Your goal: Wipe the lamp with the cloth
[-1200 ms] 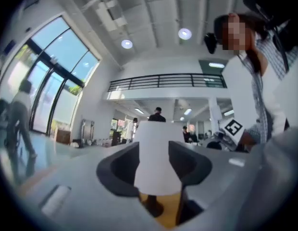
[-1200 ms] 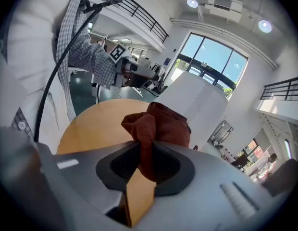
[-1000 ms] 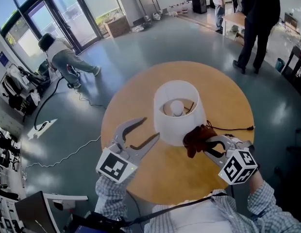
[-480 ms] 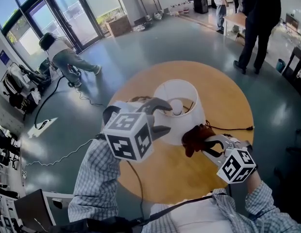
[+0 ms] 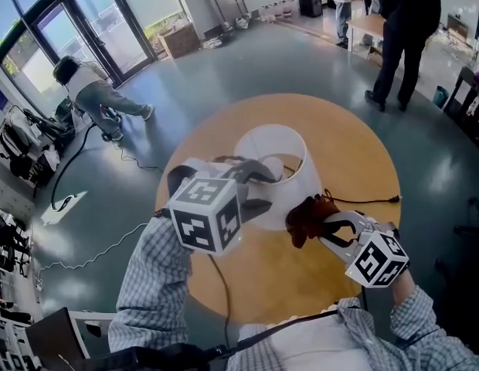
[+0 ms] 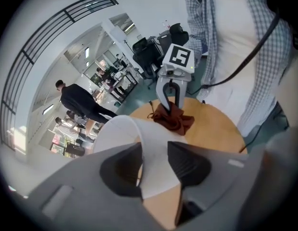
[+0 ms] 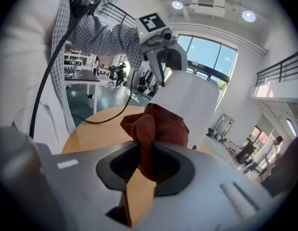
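The white lamp shade (image 5: 290, 188) stands in the middle of the round wooden table (image 5: 363, 157), its bulb (image 5: 275, 165) showing inside. My left gripper (image 5: 263, 188) reaches down over the shade's near-left rim. One jaw is inside the shade and one outside, and the jaws are closing on the shade wall (image 6: 156, 170). My right gripper (image 5: 324, 226) is shut on a bunched dark red cloth (image 5: 307, 216), which rests against the shade's lower right side. From the right gripper view, the cloth (image 7: 156, 126) sticks out in front of the shade (image 7: 194, 100).
The lamp's black cord (image 5: 363, 201) runs right across the table. One person bends over near the glass doors (image 5: 89, 91) and another stands beyond the table (image 5: 402, 29). A white cable (image 5: 93, 246) trails over the floor at left.
My left gripper lifted from beside the lamp, rolled over and came down over the shade's rim; its jaws look narrower now. The right gripper and cloth stayed put.
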Demonstrator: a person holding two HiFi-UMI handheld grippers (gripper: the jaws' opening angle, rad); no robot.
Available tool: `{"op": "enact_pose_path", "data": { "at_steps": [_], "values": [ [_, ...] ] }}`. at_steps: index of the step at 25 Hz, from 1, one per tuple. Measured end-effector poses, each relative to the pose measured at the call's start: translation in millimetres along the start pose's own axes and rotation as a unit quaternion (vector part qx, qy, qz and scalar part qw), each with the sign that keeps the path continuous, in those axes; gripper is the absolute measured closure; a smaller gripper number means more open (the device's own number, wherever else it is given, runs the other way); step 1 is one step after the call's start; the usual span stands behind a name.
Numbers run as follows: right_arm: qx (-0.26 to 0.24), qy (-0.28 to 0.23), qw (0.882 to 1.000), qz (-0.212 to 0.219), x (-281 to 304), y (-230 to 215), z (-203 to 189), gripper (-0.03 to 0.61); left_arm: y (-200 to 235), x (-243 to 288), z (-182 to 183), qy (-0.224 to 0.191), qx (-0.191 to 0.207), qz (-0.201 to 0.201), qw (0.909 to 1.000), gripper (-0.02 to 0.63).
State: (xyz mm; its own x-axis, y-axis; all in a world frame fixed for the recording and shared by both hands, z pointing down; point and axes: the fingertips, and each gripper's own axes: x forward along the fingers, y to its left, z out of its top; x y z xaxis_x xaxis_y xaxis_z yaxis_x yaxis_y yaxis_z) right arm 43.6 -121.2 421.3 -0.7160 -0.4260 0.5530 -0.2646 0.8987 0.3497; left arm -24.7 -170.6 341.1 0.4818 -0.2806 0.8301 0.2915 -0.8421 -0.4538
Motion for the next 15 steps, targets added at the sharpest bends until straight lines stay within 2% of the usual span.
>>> {"op": "enact_pose_path", "data": {
  "at_steps": [3,7,11,15],
  "values": [
    [0.069,-0.034,0.997,-0.02,-7.6,-21.9,-1.4,0.502,4.8,-3.2,-6.6,-0.008,-0.01,0.017,0.9998,0.453],
    [0.153,-0.055,0.983,-0.089,-19.9,-62.2,-18.6,0.502,10.9,-11.7,-19.7,-0.021,-0.049,0.043,0.9976,0.46],
    [0.24,-0.072,0.96,-0.125,-19.2,-88.8,-40.1,0.502,12.5,-22.4,-35.8,-0.04,-0.083,0.067,0.9935,0.462],
    [0.332,-0.086,0.932,-0.116,5.4,-98.5,-62.3,0.502,15.8,-31.9,-56.1,-0.065,-0.134,0.095,0.9843,0.463]
  ]
}}
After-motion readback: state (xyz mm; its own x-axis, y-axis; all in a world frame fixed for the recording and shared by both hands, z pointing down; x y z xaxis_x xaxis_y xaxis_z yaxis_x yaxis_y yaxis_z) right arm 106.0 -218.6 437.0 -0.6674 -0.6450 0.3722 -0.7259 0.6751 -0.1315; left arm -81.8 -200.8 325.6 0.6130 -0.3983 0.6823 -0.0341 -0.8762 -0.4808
